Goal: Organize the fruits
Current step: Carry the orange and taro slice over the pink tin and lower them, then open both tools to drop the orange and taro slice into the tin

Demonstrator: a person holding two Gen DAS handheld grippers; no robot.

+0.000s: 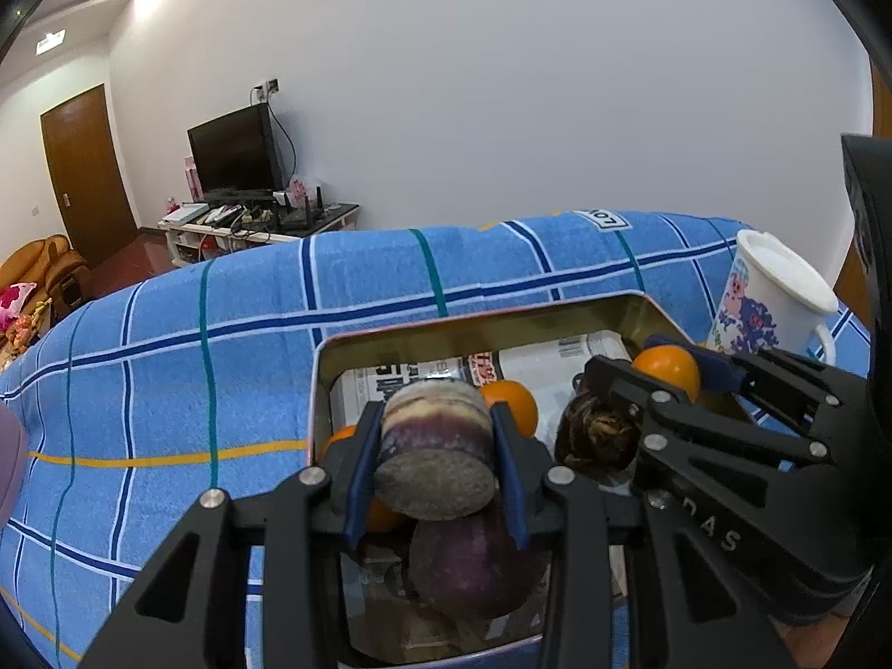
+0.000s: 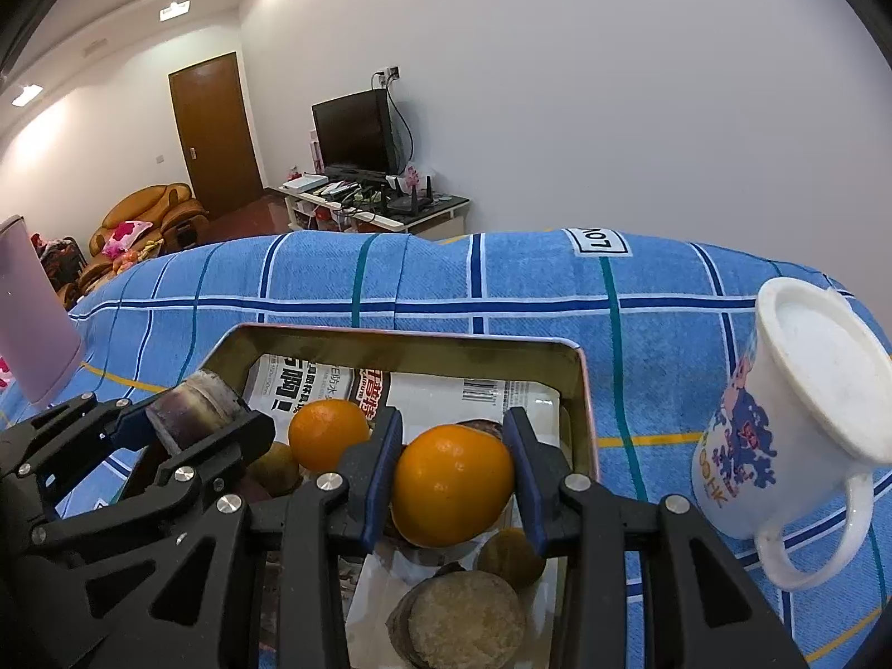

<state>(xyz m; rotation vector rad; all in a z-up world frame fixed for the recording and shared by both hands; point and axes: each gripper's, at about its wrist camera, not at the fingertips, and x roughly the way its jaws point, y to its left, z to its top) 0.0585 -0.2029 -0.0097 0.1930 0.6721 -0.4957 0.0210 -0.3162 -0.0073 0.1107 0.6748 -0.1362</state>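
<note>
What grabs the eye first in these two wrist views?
The bright orange pinched in the right gripper, hanging over the gold tin lined with newspaper. Next, the purple sugarcane chunk clamped in the left gripper above the same tin, where another orange and more cane pieces lie. All of it sits on a blue checked cloth, with a white printed mug to the tin's right.

both grippers tilt downward side by side, left gripper point(image 1: 435, 457) and right gripper point(image 2: 454, 479) each clamped, jaws nearly closed.
</note>
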